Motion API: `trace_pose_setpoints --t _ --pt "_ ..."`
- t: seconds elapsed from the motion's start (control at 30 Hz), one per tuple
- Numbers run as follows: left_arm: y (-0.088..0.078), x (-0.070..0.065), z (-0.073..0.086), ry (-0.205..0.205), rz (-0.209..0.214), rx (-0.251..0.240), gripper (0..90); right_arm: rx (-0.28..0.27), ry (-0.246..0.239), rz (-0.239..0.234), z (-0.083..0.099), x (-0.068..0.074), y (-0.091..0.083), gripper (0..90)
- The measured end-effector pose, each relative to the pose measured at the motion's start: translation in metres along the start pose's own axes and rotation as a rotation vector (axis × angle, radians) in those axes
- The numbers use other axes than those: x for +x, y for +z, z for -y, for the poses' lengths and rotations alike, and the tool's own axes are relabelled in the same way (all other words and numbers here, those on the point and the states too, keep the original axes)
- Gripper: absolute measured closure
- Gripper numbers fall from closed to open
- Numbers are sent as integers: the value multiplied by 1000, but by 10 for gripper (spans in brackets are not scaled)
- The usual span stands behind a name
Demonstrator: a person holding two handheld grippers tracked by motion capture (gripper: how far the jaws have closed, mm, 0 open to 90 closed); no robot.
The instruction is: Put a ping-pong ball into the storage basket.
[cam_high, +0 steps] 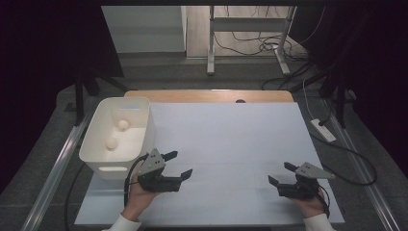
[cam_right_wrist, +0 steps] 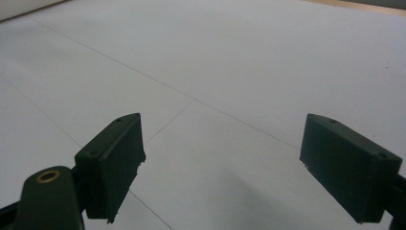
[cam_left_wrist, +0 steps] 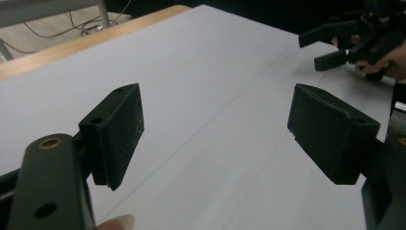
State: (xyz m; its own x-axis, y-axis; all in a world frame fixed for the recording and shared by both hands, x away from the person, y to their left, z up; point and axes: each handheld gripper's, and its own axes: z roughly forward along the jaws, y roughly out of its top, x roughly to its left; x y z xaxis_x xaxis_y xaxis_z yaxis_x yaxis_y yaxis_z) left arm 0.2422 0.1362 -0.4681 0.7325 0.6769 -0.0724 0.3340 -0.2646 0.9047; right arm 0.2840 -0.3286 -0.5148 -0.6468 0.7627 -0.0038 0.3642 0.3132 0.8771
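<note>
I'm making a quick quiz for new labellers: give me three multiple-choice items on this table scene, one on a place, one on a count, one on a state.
1. Where does the white bin stand on the table?
A. at its left edge
B. in its middle
C. at its right edge

2. How many white balls lie in the bin?
A. none
B. two
C. five

3. How do the jaws of the left gripper stand?
A. closed on a ball
B. shut tight on nothing
C. apart, with nothing between them

Key:
1 A: the high view shows the bin at the left edge, just beyond the left gripper.
2 B: one ball lies farther back and another ball nearer.
3 C: the left gripper view shows bare table between the two pads.
</note>
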Motion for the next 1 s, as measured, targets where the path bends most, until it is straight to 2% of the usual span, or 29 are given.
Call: trace_pose_setpoints --t 0.23,0.47,0.7,1.0 --pt "-1 9 33 -47 -31 33 203 -1 -1 -4 0 1 0 153" --pt "-6 16 50 -72 -43 57 203 1 -4 -10 0 2 1 153" --pt "-12 20 62 -92 -65 77 203 3 -12 -23 0 3 1 153" --pt "-16 22 65 -107 -76 70 203 6 -21 -43 0 5 1 153"
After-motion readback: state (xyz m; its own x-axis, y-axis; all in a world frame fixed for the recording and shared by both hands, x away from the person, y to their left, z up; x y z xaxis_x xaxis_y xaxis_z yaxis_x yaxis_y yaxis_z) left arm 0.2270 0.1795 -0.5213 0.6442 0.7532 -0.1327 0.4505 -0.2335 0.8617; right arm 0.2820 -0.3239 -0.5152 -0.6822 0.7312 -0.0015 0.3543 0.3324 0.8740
